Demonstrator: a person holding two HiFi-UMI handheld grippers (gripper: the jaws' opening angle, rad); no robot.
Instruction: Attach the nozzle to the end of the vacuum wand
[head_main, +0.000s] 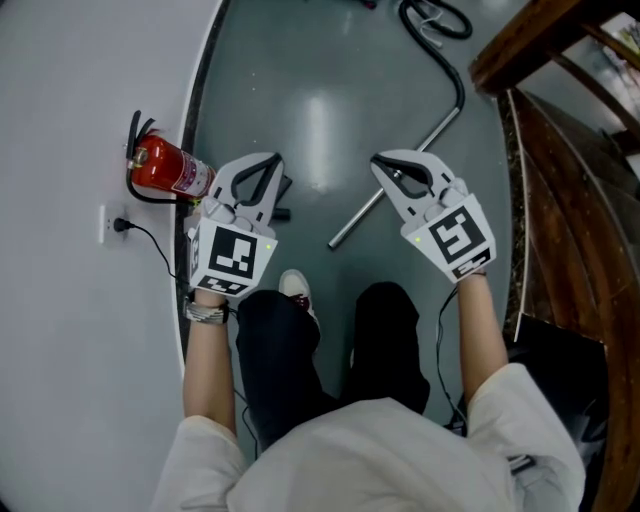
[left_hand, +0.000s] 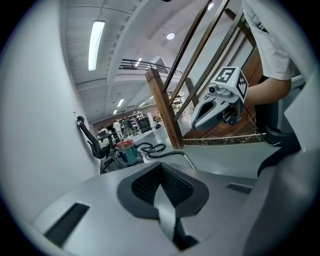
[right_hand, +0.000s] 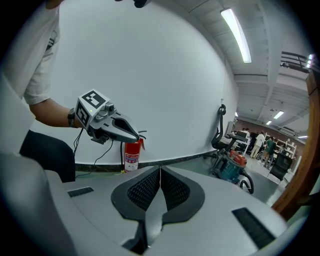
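The vacuum wand (head_main: 395, 175), a bare metal tube, lies slanted on the grey floor, its free end (head_main: 336, 242) near my feet. Its far end joins a black hose (head_main: 448, 60). My left gripper (head_main: 266, 162) hangs shut and empty above the floor, left of the wand. My right gripper (head_main: 384, 162) is also shut and empty, over the tube's middle. A small dark part (head_main: 284, 190) shows beside the left gripper, mostly hidden; I cannot tell whether it is the nozzle. In the gripper views the left gripper's (left_hand: 161, 174) and right gripper's (right_hand: 160, 176) pads meet with nothing between them.
A red fire extinguisher (head_main: 165, 168) stands by the white curved wall (head_main: 70, 120), with a socket and cable (head_main: 118, 226) nearby. A wooden stair rail (head_main: 545, 40) runs along the right. The teal vacuum cleaner (left_hand: 125, 150) sits farther off with its coiled hose (left_hand: 154, 148).
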